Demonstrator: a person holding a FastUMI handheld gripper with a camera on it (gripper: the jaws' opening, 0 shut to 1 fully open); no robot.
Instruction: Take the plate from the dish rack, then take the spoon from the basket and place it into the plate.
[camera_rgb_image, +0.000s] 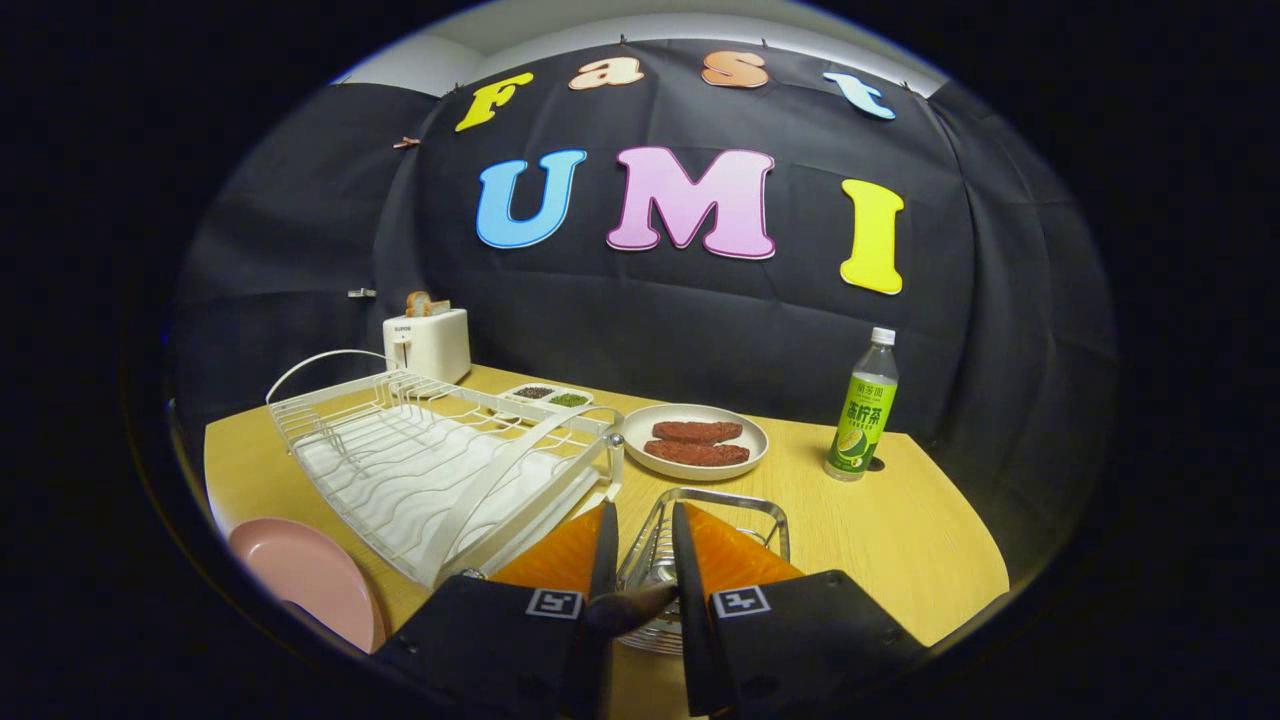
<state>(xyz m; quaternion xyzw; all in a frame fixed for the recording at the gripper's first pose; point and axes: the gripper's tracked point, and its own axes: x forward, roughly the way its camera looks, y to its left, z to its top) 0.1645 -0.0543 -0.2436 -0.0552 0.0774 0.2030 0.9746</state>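
One spoon (630, 610) is the story here, a dark wooden-looking handle caught crosswise between the jaws (640, 545), low down near their base, and both fingers (603, 545) press in on it, so the jaws are closed on the spoon. Its bowl end I cannot make out. Directly beneath and just ahead of the jaws sits the wire basket (700, 540), its rim curving round in front of the fingertips; the spoon handle hangs over the basket's near side. Off to the left of the jaws, at the near corner of the bench (900, 530), lies the pink plate (305, 580), flat on the wood, out of the rack and well apart from the spoon. Between that plate and the jaws stretches the white dish rack (430, 470), long and slanting away, its wire slots bare, its near end just beside the left finger. Beyond the jaws, past the basket, a pale dish (695, 440) carries two reddish-brown slabs (697, 442) lying side by side. Further left of it, behind the rack, a small tray (550, 396) holds dark and green fillings, and a white toaster (428, 345) stands at the back with bread poking out. To the right, beyond the jaws, a green-labelled bottle (862, 408) stands upright.
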